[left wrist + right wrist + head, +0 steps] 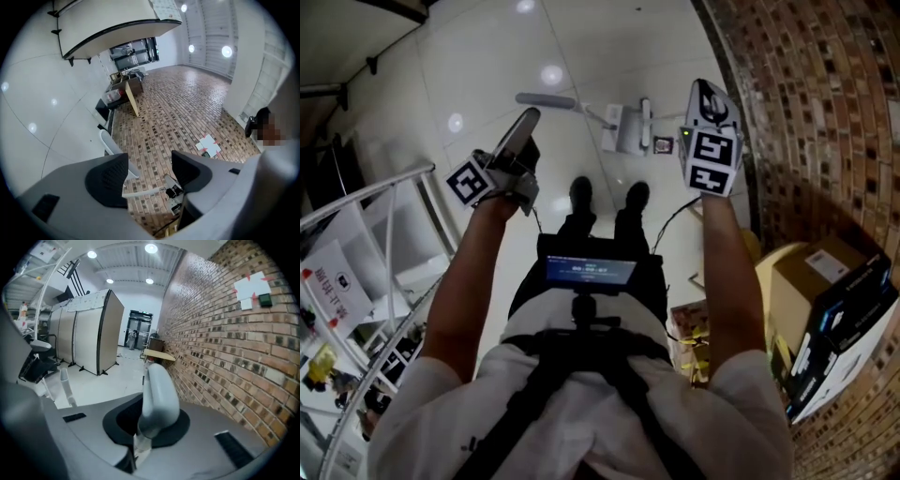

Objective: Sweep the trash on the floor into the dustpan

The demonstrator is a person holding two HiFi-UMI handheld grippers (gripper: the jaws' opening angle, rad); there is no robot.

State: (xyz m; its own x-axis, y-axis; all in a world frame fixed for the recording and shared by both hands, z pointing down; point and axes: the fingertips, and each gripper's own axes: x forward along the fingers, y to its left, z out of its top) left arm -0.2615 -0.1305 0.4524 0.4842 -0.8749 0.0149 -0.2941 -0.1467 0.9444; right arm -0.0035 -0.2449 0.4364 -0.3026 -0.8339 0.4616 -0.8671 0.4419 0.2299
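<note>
Right tongs (147, 426) grip grey handle (157, 389); left tongs (149, 171) spread.

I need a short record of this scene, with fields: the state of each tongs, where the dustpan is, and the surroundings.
left tongs: open, nothing held
right tongs: shut on a grey handle
dustpan: on the white floor, ahead of the person's shoes
brick wall: at the person's right

- Round ceiling lights (151, 248) give bright, even light.
- Their glare spots the glossy white floor (487, 56).
- Fisheye bending and dark corners ring every view.
</note>
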